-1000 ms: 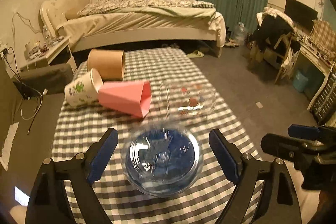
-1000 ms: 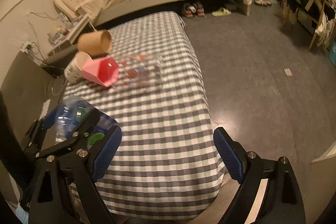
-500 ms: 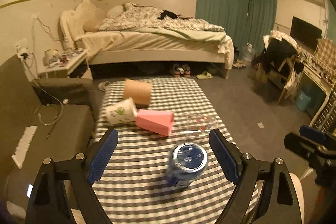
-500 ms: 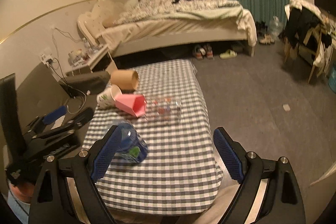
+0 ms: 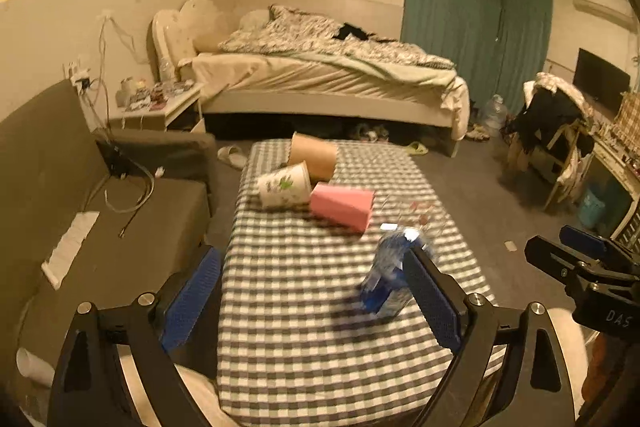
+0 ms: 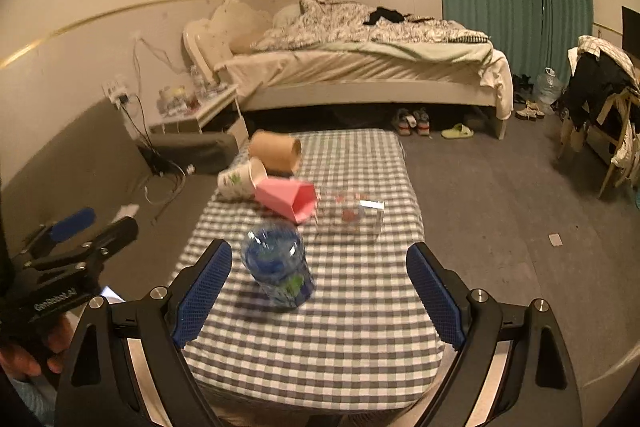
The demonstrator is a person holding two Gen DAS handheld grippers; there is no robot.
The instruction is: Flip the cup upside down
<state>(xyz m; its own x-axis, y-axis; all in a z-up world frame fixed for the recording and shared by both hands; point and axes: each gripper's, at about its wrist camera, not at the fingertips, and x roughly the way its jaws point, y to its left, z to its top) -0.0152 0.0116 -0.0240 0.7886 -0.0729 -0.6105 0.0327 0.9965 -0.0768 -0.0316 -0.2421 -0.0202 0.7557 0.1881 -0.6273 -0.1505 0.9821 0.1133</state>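
Note:
A blue clear plastic cup (image 6: 278, 269) stands base-up on the checkered table (image 6: 360, 327), also in the left wrist view (image 5: 390, 277). Behind it lie on their sides a pink cup (image 6: 289, 199), a white printed cup (image 6: 239, 179), a brown cup (image 6: 276, 151) and a clear glass (image 6: 354, 213). My left gripper (image 5: 312, 301) is open and empty, back above the table's near left edge. My right gripper (image 6: 320, 291) is open and empty above the near edge, the blue cup ahead between its fingers.
A grey sofa (image 5: 80, 227) runs along the table's left side. A bed (image 6: 360, 67) and a nightstand (image 6: 192, 115) stand behind. A chair with clothes (image 6: 604, 95) is at the right. Bare floor (image 6: 500, 187) lies right of the table.
Both grippers have pulled back and up from the table. The blue cup, close under the left gripper a second ago, now stands apart on the table.

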